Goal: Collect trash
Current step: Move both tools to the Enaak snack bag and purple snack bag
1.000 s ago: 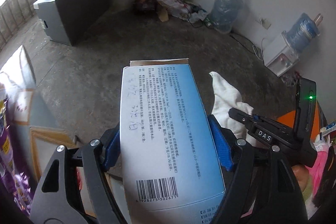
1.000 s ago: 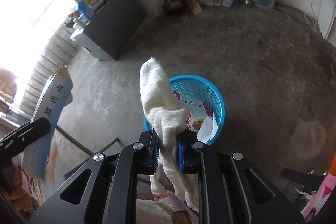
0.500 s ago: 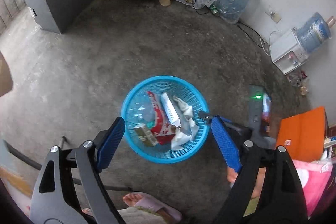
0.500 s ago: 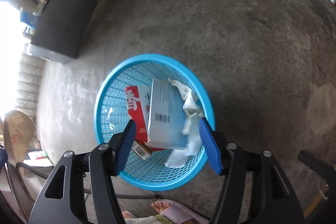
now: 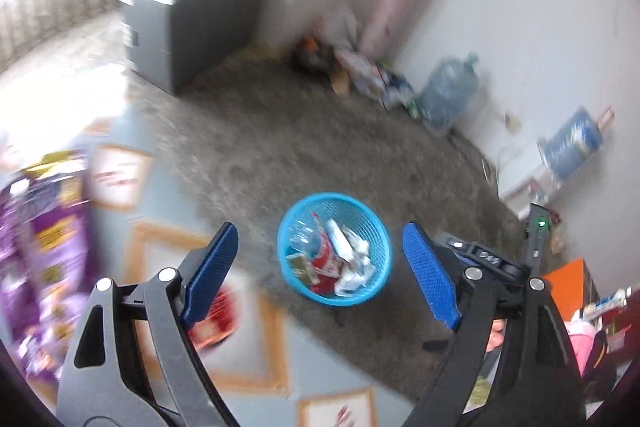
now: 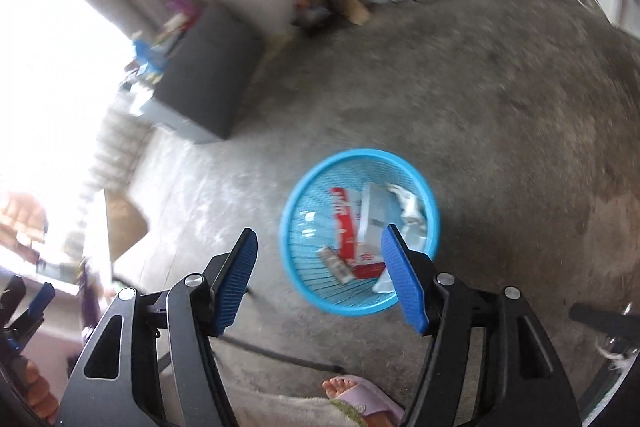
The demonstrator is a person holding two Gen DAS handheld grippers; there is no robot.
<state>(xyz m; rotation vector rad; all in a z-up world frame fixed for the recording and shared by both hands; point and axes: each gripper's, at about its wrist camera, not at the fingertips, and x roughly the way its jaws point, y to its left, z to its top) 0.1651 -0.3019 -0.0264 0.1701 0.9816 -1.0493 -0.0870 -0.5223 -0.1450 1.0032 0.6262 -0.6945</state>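
A blue mesh trash basket (image 5: pixel 376 269) stands on the grey floor; it also shows in the right wrist view (image 6: pixel 298 211). It holds a white-blue box (image 6: pixel 370 215), a red packet (image 6: pixel 344 219), crumpled white cloth (image 6: pixel 408 207) and other scraps. My left gripper (image 5: pixel 320 267) is open and empty, high above the basket. My right gripper (image 6: pixel 320 275) is open and empty, above the basket's near side. Both views are blurred.
A table edge with purple snack bags (image 5: pixel 44 227) and framed mats (image 5: pixel 120 179) is at lower left. A grey cabinet (image 5: pixel 188 35), water jugs (image 5: pixel 452 95) and a litter pile (image 5: pixel 352 67) line the far wall. A sandalled foot (image 6: pixel 360 399) is below.
One second ago the left held the box and the right held the cloth. Both were let go into the basket. Both grippers have since lifted away from it, jaws open.
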